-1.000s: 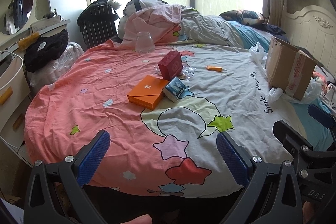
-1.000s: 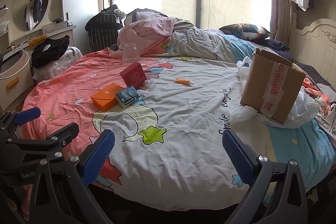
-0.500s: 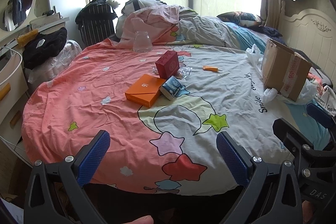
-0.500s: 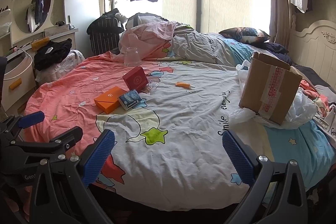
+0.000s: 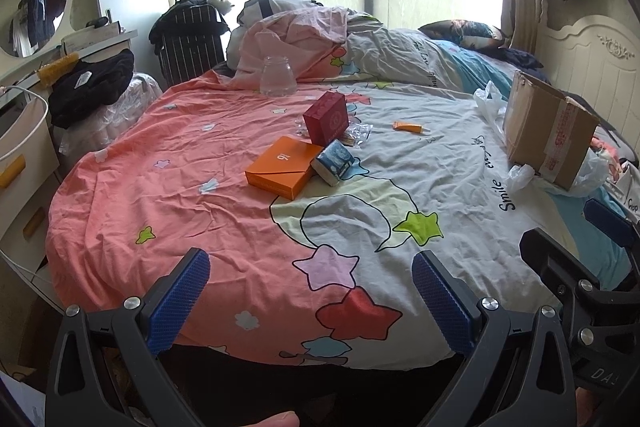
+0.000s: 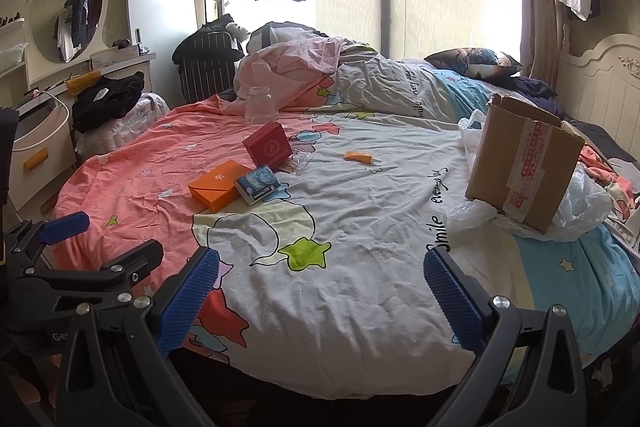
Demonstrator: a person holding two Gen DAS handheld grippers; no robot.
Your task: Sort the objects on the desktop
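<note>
Ahead of both grippers the bed now sits a little farther off than half a second ago; we have drawn back slightly. Our left gripper (image 5: pixel 310 301) and right gripper (image 6: pixel 320 301) both hang spread wide, holding nothing. Far ahead-left of the left gripper stands a clear glass jar (image 5: pixel 278 81), which looks empty. Nearer, an orange box (image 5: pixel 285 165) marked "91" touches a blue packet (image 5: pixel 333 162), with a red box (image 5: pixel 326 117) just behind. A small orange tube (image 5: pixel 407 125) lies apart. Ahead-right, a taped cardboard box (image 6: pixel 522 157) sits open-topped on plastic bags, its contents hidden. The bedsheet (image 6: pixel 360 267) reads "Smile".
</note>
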